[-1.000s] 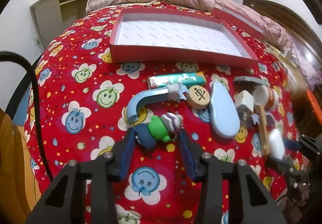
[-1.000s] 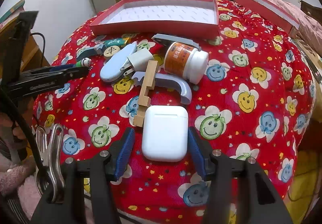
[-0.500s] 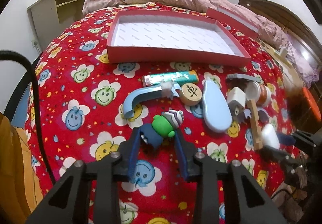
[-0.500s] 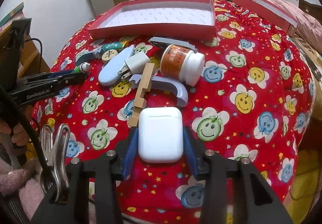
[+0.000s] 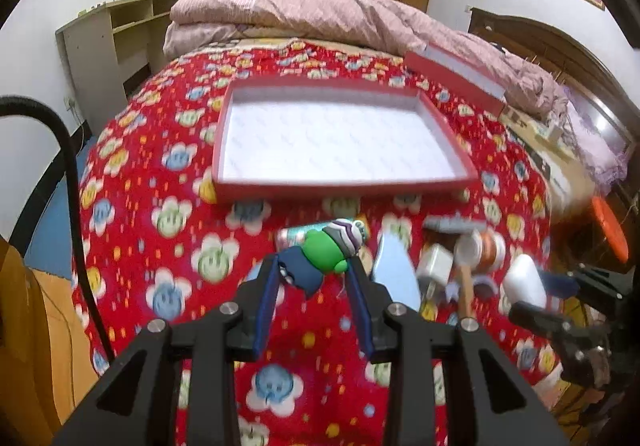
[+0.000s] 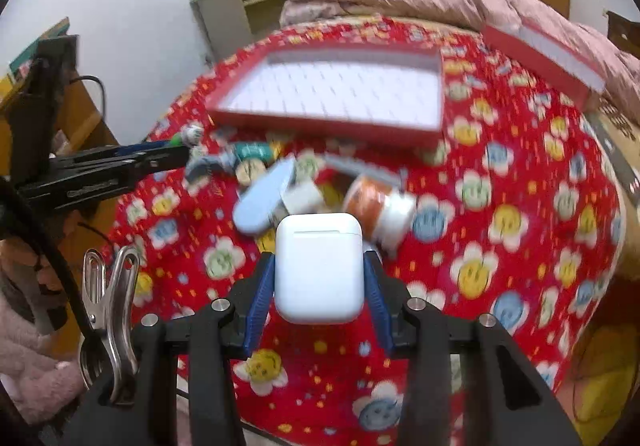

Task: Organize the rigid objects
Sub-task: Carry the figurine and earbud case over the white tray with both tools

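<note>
My left gripper (image 5: 316, 270) is shut on a small toy figure (image 5: 324, 252) with a green body, dark blue legs and a striped cap, held clear above the bedspread. My right gripper (image 6: 319, 268) is shut on a white earbud case (image 6: 319, 266), also lifted off the bed. The open red box (image 5: 340, 181) with its white lining lies farther back on the bed; in the right wrist view the red box (image 6: 328, 121) is beyond the pile. On the spread remain a pale blue oval piece (image 6: 264, 197), a white charger plug (image 6: 304, 197) and an orange-labelled bottle (image 6: 380, 205).
The red box lid (image 5: 452, 77) leans near the folded pink quilt (image 5: 320, 17). A wooden stick (image 5: 464, 286) and a teal tube (image 6: 252, 151) lie in the pile. A metal clip (image 6: 108, 310) hangs on the right gripper's cable. Wooden furniture stands on both sides.
Both grippers closed on their objects and rose: the toy figure and the earbud case left the bedspread. The box and pile now sit lower and farther in both views.
</note>
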Tool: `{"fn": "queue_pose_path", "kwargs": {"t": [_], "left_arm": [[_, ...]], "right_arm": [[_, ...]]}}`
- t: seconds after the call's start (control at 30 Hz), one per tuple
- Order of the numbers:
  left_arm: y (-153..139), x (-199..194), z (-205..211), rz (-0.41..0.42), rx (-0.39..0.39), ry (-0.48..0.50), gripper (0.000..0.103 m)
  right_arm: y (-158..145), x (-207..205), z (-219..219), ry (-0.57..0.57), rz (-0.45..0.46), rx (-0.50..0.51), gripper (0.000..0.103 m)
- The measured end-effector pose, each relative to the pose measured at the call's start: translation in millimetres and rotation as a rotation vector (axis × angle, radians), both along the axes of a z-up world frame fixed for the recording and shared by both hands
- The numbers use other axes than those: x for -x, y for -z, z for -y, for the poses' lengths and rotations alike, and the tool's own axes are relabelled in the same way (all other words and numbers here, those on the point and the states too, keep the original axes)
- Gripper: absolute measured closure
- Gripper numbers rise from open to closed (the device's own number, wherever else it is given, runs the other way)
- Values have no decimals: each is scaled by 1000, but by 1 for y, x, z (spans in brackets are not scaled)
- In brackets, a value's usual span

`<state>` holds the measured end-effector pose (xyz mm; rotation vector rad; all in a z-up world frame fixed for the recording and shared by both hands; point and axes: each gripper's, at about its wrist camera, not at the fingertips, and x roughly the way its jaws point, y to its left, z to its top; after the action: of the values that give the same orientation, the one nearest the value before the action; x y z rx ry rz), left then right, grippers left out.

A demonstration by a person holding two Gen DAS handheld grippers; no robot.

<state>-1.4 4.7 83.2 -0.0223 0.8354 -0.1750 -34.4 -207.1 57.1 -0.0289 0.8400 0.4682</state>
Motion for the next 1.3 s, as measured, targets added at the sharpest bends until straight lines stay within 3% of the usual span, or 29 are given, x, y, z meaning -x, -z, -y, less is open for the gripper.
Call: {"fn": "queue_pose_path", "kwargs": {"t": [0.67,1.3], "left_arm": [[-34,-74,1,73,-54,-48,68],[4,-167,3,-21,-108,-103,68]], "right_arm": [[-44,-93,0,35,62,-48,59],[-21,-199,-21,78,-5,2,59]]}}
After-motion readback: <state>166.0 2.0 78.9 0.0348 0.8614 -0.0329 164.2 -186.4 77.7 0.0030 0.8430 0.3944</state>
